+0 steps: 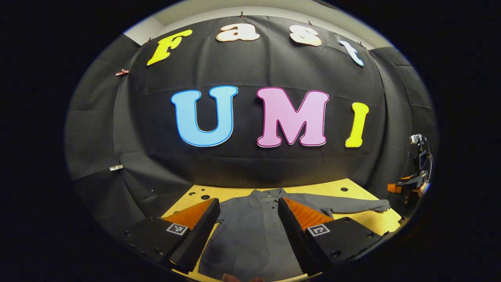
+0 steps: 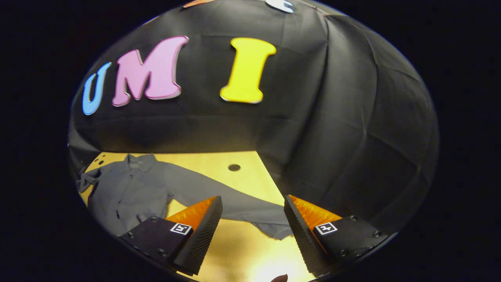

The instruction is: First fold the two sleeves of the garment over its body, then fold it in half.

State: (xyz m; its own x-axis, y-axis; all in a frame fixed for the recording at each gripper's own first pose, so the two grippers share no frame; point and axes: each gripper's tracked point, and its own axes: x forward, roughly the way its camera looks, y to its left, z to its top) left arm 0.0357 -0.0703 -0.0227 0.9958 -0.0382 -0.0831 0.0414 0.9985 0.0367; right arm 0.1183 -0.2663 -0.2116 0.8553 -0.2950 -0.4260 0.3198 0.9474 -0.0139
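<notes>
A grey long-sleeved shirt [image 1: 250,235] lies flat on the yellow table [image 1: 375,222], its collar [image 1: 266,192] toward the back wall. In the left gripper view my left gripper [image 1: 247,203] hovers open over the shirt's body, with the cloth showing between its fingers. One sleeve [image 1: 360,204] stretches out to the right, toward my right gripper [image 1: 399,186] at the far right edge. In the right gripper view the shirt [image 2: 129,192] is at the left, and that sleeve [image 2: 242,209] runs across between the fingers of my open right gripper [image 2: 252,199]. Its cuff [image 2: 280,232] lies near one finger. The other sleeve [image 2: 84,180] looks bunched at the far left.
The table [image 2: 235,250] has round holes [image 2: 234,167] near its back edge. The black cloth wall stands right behind the table and wraps round both sides. Bare tabletop lies in front of the outstretched sleeve.
</notes>
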